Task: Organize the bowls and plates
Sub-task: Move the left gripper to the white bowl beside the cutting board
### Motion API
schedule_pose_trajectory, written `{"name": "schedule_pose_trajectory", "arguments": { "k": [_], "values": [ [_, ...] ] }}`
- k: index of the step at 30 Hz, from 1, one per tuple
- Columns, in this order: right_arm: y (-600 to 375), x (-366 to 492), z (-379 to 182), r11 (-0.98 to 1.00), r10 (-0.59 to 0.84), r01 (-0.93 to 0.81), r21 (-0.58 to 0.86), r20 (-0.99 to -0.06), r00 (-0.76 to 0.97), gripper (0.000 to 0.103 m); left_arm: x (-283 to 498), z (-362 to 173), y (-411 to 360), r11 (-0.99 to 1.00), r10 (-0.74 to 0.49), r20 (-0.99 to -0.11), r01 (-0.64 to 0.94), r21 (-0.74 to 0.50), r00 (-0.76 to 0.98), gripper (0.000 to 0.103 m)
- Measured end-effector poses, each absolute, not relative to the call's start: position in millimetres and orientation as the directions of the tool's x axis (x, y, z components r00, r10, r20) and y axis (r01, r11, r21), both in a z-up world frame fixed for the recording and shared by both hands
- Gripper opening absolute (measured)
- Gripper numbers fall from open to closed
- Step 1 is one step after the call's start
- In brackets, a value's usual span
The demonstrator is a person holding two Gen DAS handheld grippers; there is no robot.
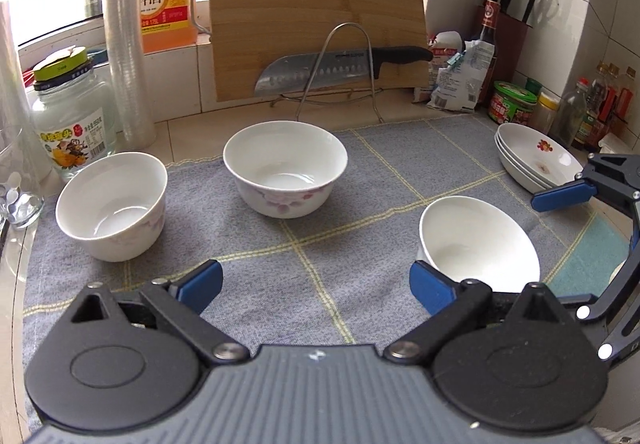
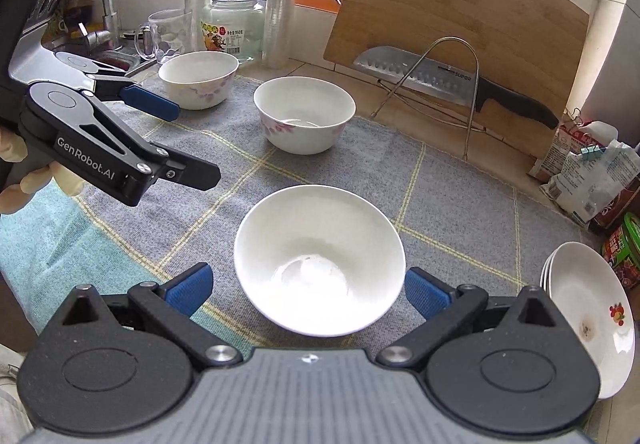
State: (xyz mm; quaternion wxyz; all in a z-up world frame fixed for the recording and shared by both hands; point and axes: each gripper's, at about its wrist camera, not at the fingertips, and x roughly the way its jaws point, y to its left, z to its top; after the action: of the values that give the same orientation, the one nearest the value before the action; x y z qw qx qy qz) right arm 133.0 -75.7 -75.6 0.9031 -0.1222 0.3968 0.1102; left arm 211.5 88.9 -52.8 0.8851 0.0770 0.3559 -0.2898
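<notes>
My right claw (image 2: 306,294) stands wide apart with the plain bowl (image 2: 318,260) sitting between its blue pads, neither pad touching the rim as far as I can see. The bowl rests upright on the grey cloth (image 2: 460,203) over the desk. My left claw (image 1: 316,286) is also spread apart, with nothing between its pads, and aims at bare cloth in front of the two flowered bowls: the mid bowl (image 1: 285,168) and the left bowl (image 1: 112,205). The plates (image 2: 592,318) are stacked at the right edge of the cloth, well apart from the bowls.

I judge the step in hand to be gripping the plain bowl so it can nest with the others. To do it well I should drop lower, pinch one wall of the bowl, not span it (glazed ware slips), and close gently. The left claw should stay clear of my path.
</notes>
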Motion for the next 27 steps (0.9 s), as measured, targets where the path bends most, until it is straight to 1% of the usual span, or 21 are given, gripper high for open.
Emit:
{"name": "schedule_pose_trajectory", "arguments": {
  "k": [7,10,14,19,27],
  "values": [
    [-87,159,-67,0.903,0.19,-0.411,-0.127,-0.738,0.647,0.103,203,-46,87,0.896,-0.36,-0.67,0.441,-0.054,0.65,0.099],
    [-93,169,-67,0.882,0.225,-0.453,-0.132,-0.726,0.65,0.103,202,-42,80,0.917,-0.303,-0.673,0.398,-0.015,0.674,0.099],
    [-103,181,-67,0.864,0.283,-0.494,-0.102,-0.713,0.642,0.103,203,-37,73,0.934,-0.271,-0.681,0.356,-0.015,0.681,0.099],
    [-105,195,-69,0.852,0.309,-0.515,-0.091,-0.706,0.637,0.103,216,-28,65,0.927,-0.259,-0.698,0.374,0.014,0.668,0.099],
    [-84,216,-68,0.865,0.29,-0.489,-0.111,-0.686,0.668,0.103,271,-20,56,0.87,-0.3,-0.742,0.491,0.046,0.6,0.099]
  ]
}}
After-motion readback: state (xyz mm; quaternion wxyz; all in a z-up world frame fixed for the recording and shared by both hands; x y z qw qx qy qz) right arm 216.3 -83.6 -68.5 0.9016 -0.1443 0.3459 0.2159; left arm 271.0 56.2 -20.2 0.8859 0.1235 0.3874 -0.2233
